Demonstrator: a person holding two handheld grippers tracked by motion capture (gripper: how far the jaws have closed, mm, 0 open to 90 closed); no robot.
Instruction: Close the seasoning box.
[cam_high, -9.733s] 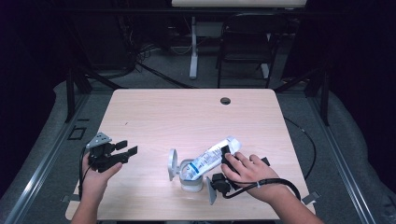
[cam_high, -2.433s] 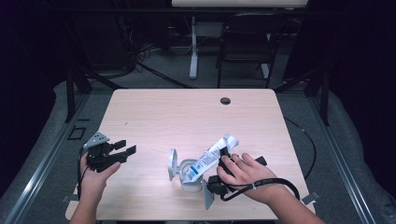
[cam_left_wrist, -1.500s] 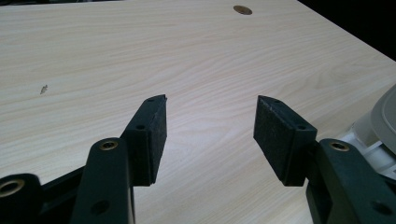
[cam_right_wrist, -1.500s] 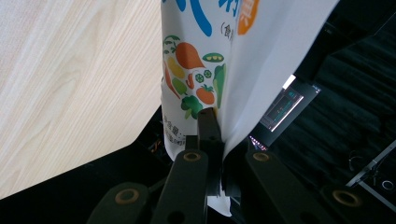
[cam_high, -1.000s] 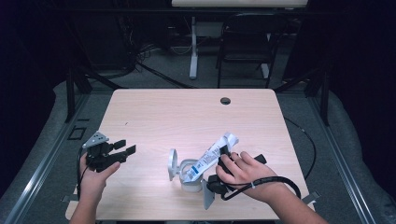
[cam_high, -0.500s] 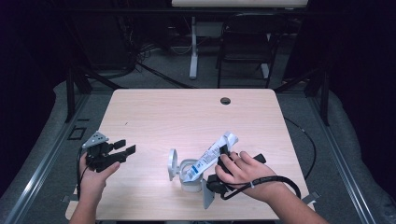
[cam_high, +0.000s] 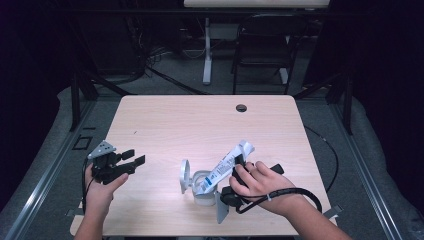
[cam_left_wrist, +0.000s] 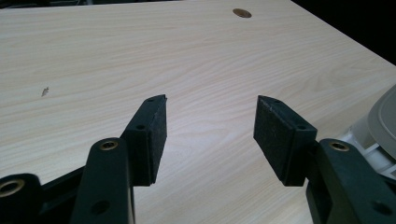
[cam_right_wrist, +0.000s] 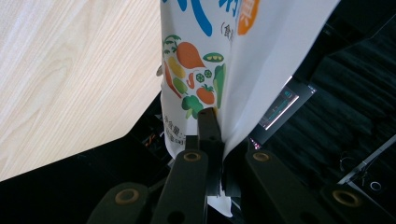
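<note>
A white pouch (cam_high: 227, 167) printed with vegetables (cam_right_wrist: 205, 60) slants down to the left, its lower end in a small white container (cam_high: 200, 192). The container's round lid (cam_high: 184, 175) stands flipped open at its left. My right gripper (cam_high: 239, 161) is shut on the pouch's upper part; in the right gripper view its jaws (cam_right_wrist: 215, 116) pinch the flat white edge. My left gripper (cam_high: 134, 156) hovers near the table's left edge, open, with nothing between its pads (cam_left_wrist: 210, 100). The container's edge (cam_left_wrist: 373, 135) peeks in at the right of the left gripper view.
The light wooden table (cam_high: 200, 125) has a round cable hole (cam_high: 241, 108) near its far edge. A chair (cam_high: 260, 55) and a desk leg (cam_high: 206, 55) stand beyond it on the dark floor. A cable (cam_high: 280, 192) loops around the right wrist.
Over the last second nothing has visibly moved. Since the earliest frame the right hand has shifted slightly left, and the pouch slants a little steeper into the container.
</note>
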